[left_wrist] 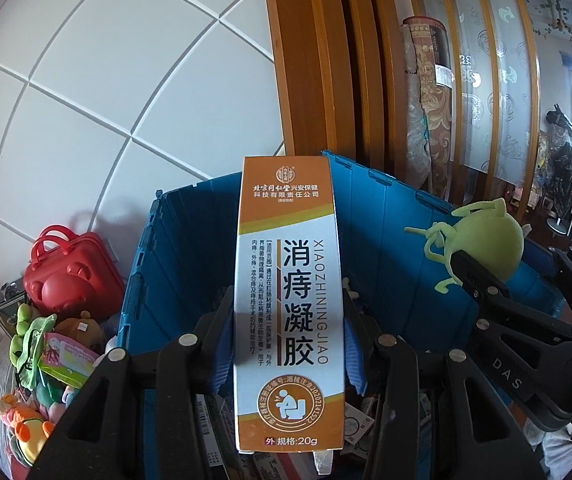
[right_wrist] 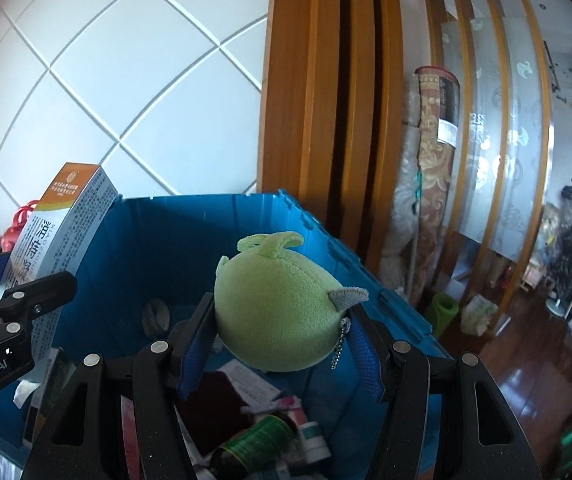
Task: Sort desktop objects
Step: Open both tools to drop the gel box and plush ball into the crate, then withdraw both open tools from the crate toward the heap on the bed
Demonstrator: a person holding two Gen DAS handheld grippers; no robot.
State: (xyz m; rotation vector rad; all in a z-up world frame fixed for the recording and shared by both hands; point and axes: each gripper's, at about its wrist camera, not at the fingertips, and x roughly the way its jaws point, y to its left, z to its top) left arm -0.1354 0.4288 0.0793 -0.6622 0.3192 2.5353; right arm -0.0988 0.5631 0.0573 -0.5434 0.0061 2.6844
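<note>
The left gripper (left_wrist: 289, 344) is clamped on an orange-and-white medicine box (left_wrist: 289, 304), its blue pads pressing the box's two long sides near the lower half. The box stands upright between the fingers, printed face toward the camera, its top end reaching above the far rim of the blue crate (left_wrist: 397, 232). Below this claw, in the crate's bottom, lie papers and small packets, only partly visible.

The right gripper (right_wrist: 282, 344) is closed on a green plush toy (right_wrist: 274, 308), the pads squeezing its round body from both sides. A small grey fin and a short bead chain sit at the toy's right flank, and a green loop sticks up from its top. This claw is held over the crate's opening and points forward toward the back wall of the crate. Beneath it lie a dark green bottle (right_wrist: 258, 440), a small white bottle and flat cartons.

From the right wrist view, the left claw and its box appear to the left, near the crate's left wall. From the left wrist view, the right claw with the plush is to the right, over the crate's right edge.

Left of the crate, outside it, sit a red toy suitcase (left_wrist: 72, 276) and a heap of plush toys (left_wrist: 42, 360). Beyond the crate rise a white tiled wall (left_wrist: 106, 80) and a wooden door frame (right_wrist: 325, 100).
</note>
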